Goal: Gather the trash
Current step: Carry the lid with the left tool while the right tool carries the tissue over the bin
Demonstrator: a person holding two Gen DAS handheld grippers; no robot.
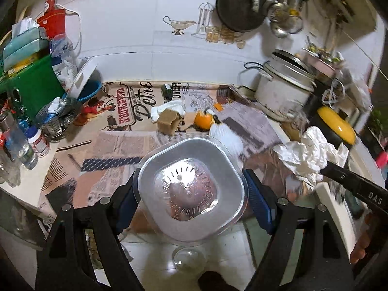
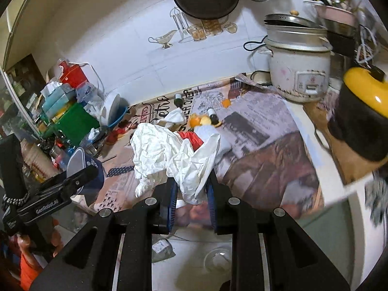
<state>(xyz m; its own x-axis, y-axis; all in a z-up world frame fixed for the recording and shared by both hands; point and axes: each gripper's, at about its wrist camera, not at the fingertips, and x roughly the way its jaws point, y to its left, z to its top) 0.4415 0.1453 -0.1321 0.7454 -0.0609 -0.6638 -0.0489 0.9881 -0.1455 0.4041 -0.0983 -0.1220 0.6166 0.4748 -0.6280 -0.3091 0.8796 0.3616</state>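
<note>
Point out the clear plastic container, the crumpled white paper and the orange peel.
clear plastic container (image 1: 191,189), left wrist view, its ribbed bottom
crumpled white paper (image 2: 169,155), right wrist view, middle of the wad
orange peel (image 1: 204,120), left wrist view, its outer orange skin

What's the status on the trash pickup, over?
Left tool shut on clear plastic container. Right tool shut on crumpled white paper. Orange peel and brown box on counter. Nothing in the way.

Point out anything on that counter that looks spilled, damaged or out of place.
Orange peel lies in loose pieces on the printed counter cover, beside a small cardboard box and a crumpled tissue. It is scattered litter, not a spill. The rice cooker has its lid askew and a stained body.
</note>
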